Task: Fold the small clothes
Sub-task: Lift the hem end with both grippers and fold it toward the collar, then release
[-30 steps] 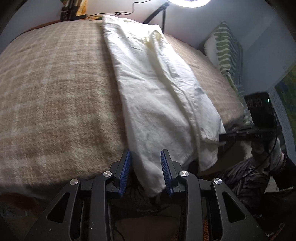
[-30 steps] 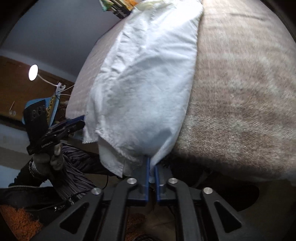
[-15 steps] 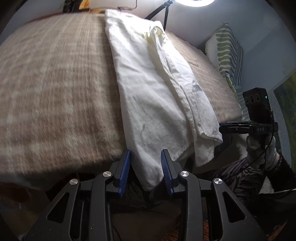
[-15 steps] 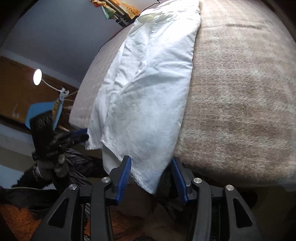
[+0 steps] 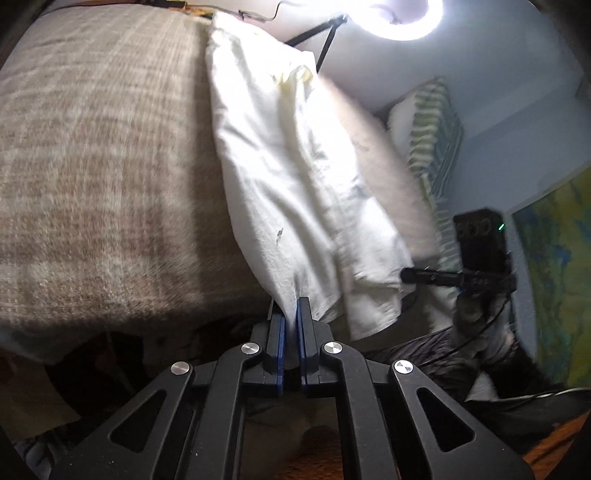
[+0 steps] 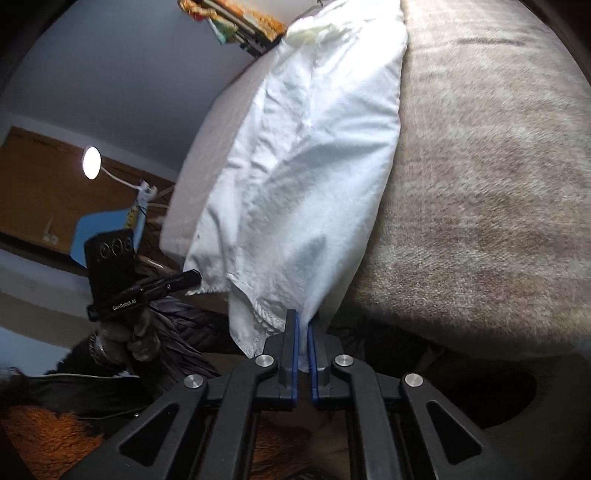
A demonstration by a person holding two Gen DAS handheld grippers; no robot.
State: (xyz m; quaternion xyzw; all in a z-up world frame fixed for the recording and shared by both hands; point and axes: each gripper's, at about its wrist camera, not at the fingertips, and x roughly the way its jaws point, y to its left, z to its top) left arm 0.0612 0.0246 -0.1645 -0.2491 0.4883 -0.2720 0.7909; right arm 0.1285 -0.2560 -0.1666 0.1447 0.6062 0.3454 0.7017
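On the bed (image 5: 92, 166), over its brown checked blanket, lies a long white garment (image 5: 295, 177). It is already folded into a narrow strip that runs from the far side of the bed to the near edge, where its end hangs over a little.

Half a second ago both tongs stood open, one at each near corner of the garment, with the cloth loose between the blue pads. Now the left tongs (image 5: 290, 314) have closed on their corner, and the right tongs (image 6: 302, 325) have closed on the other corner. In each view the white cloth is pinched tight between the two pads and pulls up into a small peak.

So both near corners are now held. That looks like the start of the next fold: the near end can be lifted and carried toward the far end, to fold the strip in half.

Far off, a ring lamp (image 5: 402, 18) shines, and a striped pillow (image 5: 432, 133) leans by the wall.
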